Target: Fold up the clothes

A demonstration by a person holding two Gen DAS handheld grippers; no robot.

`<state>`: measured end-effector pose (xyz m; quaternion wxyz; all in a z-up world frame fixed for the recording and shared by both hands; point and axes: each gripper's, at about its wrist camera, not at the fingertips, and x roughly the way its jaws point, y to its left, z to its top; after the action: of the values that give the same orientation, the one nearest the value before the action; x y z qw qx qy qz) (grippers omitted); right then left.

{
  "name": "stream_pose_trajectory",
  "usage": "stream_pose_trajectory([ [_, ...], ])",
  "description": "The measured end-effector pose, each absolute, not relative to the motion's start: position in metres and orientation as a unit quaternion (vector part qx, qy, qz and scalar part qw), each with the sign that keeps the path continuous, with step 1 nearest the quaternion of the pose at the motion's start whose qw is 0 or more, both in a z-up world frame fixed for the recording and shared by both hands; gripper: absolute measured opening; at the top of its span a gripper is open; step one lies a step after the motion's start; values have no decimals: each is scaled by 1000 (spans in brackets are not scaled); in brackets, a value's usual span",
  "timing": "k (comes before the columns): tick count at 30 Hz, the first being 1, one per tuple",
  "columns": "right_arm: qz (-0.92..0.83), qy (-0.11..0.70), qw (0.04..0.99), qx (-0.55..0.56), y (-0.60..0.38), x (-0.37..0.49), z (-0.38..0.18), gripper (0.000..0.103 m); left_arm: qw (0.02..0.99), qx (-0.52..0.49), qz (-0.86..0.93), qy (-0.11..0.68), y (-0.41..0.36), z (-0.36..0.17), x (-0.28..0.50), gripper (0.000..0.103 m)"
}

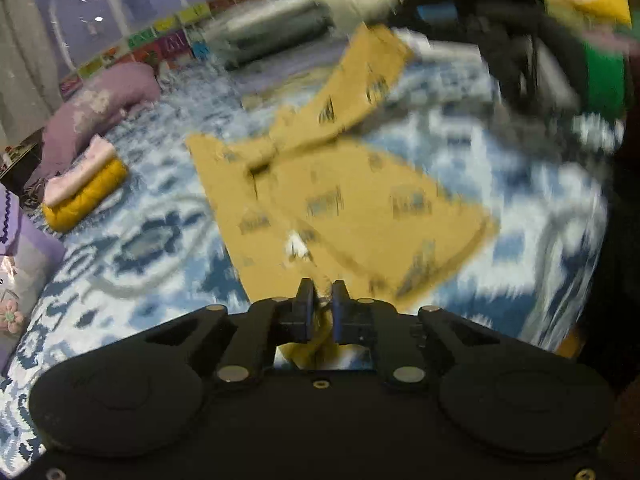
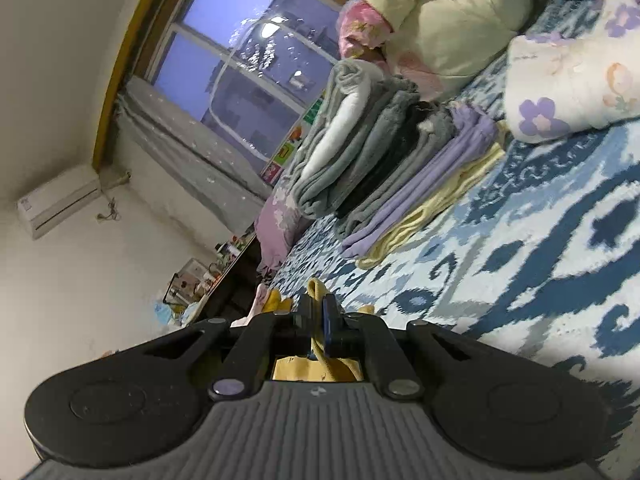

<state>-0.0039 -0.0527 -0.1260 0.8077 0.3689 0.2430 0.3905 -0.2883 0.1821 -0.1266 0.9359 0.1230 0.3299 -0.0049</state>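
Two grips share one mustard printed garment, spread over the blue patterned bedspread. I'd keep it taut between both hands and carry the edge over squarely so the fold lands flat. My left gripper has its jaws nearly closed, pinching the near hem. My right gripper is clamped likewise on a yellow fold of fabric.

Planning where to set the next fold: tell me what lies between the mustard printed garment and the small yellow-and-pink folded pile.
Left wrist view: only bare blue-and-white patterned bedspread separates the mustard printed garment from the yellow-and-pink folded pile.
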Motion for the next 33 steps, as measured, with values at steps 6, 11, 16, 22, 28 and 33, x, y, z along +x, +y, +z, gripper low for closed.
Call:
stream_pose_trajectory([
  [6,380,231,809,384,-69,3,-123,7,921,135,-31,365,174,-148,-280,7],
  [11,376,254,814,362,-62,3,-128,7,926,102,-59,358,182,-139,-282,39],
  [16,371,278,810,359,-62,2,-134,7,943,39,-35,329,210,-121,-275,34],
  [22,373,299,818,321,-60,-11,-134,7,953,16,25,303,246,-109,-222,23],
  [28,362,292,827,314,-69,-16,-133,7,961,12,49,271,279,-107,-144,11],
  [33,370,290,808,355,-81,-26,-134,7,963,1,42,266,304,-119,-91,9],
])
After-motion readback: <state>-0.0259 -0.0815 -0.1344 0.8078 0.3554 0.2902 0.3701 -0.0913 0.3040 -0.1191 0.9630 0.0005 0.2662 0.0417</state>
